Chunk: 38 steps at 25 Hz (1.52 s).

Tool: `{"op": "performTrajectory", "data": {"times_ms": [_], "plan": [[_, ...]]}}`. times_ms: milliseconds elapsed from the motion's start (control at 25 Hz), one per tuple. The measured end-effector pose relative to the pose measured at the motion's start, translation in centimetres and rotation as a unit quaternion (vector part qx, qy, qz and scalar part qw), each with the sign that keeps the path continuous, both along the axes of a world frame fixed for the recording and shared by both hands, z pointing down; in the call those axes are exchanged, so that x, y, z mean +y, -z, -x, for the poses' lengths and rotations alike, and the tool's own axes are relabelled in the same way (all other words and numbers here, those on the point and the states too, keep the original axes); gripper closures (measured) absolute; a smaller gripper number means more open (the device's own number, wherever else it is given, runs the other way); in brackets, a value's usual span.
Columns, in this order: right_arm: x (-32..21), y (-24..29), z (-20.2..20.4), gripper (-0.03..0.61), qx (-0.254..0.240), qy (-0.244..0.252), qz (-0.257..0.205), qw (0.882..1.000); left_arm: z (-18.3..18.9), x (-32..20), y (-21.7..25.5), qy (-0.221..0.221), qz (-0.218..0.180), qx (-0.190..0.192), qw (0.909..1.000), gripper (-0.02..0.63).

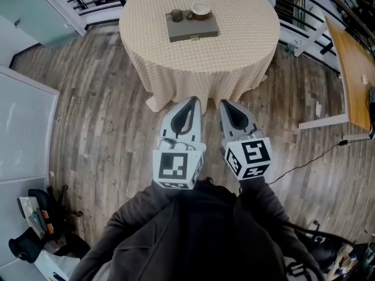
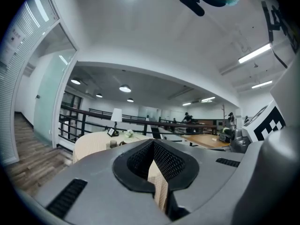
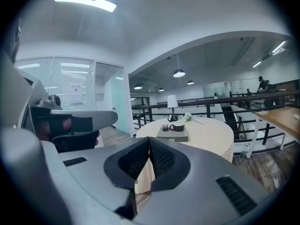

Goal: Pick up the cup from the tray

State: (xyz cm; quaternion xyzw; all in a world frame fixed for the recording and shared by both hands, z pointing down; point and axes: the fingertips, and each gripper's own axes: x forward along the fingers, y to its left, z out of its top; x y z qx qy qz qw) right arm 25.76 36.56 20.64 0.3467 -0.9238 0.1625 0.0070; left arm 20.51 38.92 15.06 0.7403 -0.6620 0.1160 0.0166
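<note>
Table (image 1: 234, 51) | cup (image 1: 201, 10) on tray (image 1: 193, 31) | well beyond left tongs (image 1: 192, 100), right tongs (image 1: 227, 103)

Round worktop (image 1: 234, 45) under a beige cloth that hangs low over the plank floor (image 1: 99, 116). Lamp (image 3: 172, 102) and flowers (image 3: 188, 117) sit at its far edge, small dark glass (image 1: 176, 15) nearer the middle. Black railing (image 3: 212, 101) behind, wooden desk (image 1: 354, 81) off right, cable (image 1: 310, 161) trailing across the floor.

I'm looking down on a grey-brown plank floor (image 1: 105, 116) — a round worktop (image 1: 234, 45) draped in beige cloth is standing ahead, black railing (image 3: 220, 100) running behind it, a wooden desk (image 1: 354, 81) sitting off right, a frosted glass partition (image 1: 23, 127) at left, ceiling lights (image 3: 178, 73) glowing overhead.
</note>
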Motion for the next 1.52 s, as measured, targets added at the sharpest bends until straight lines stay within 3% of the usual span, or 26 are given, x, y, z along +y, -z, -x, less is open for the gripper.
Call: {"op": "performTrajectory", "data": {"times_ms": [240, 600, 1120, 1520], "plan": [[-4.2, 2.5, 3.3, 0.571, 0.003, -0.006, -0.021, 1.000, 3.5, -4.3, 2.0, -0.010, -0.018, 0.003, 0.9998, 0.611], [-6.9, 2.4, 5.3, 0.571, 0.013, -0.022, -0.017, 1.000, 6.2, -6.8, 1.2, -0.014, 0.000, 0.016, 0.9998, 0.611], [-11.9, -0.1, 6.4, 0.571, 0.006, -0.018, 0.006, 1.000, 7.5, -11.7, -1.2, -0.005, 0.028, 0.007, 0.9996, 0.611], [-21.2, -3.0, 6.4, 0.571, -0.014, -0.010, 0.037, 0.999, 7.3, -20.6, -4.1, 0.006, 0.068, -0.009, 0.9977, 0.611]]}}
